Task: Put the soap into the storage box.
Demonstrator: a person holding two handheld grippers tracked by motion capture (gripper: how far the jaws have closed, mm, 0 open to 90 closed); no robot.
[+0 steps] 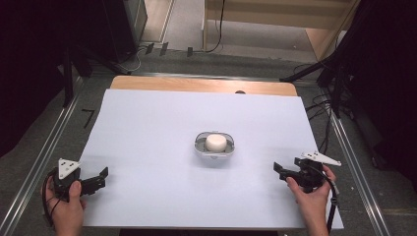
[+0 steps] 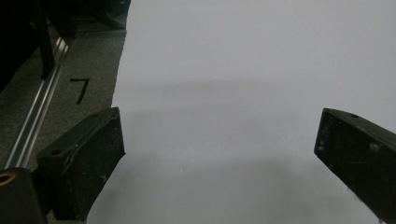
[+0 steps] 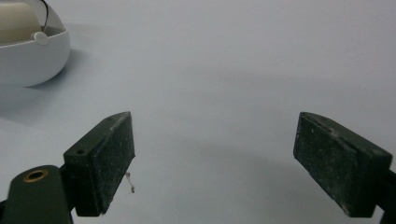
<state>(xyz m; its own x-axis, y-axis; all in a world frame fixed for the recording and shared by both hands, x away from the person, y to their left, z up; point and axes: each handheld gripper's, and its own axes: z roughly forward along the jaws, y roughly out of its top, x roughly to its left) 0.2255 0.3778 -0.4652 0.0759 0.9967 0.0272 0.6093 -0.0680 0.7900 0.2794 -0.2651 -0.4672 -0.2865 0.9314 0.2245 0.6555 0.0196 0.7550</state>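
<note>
At the middle of the frame a white bowl (image 1: 214,145), holding what may be a pale block, sits on the counter (image 1: 147,132), with left tongs (image 1: 102,177) and right tongs (image 1: 278,170) both released and empty at the lower corners.

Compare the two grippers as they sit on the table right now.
The left gripper rests at the white sheet's left edge, partly over grey floor; the right gripper lies well onto the sheet. The right gripper's own view catches the white dish; the left gripper's catches a black floor mark. Both are open, empty and hand-held.
</note>
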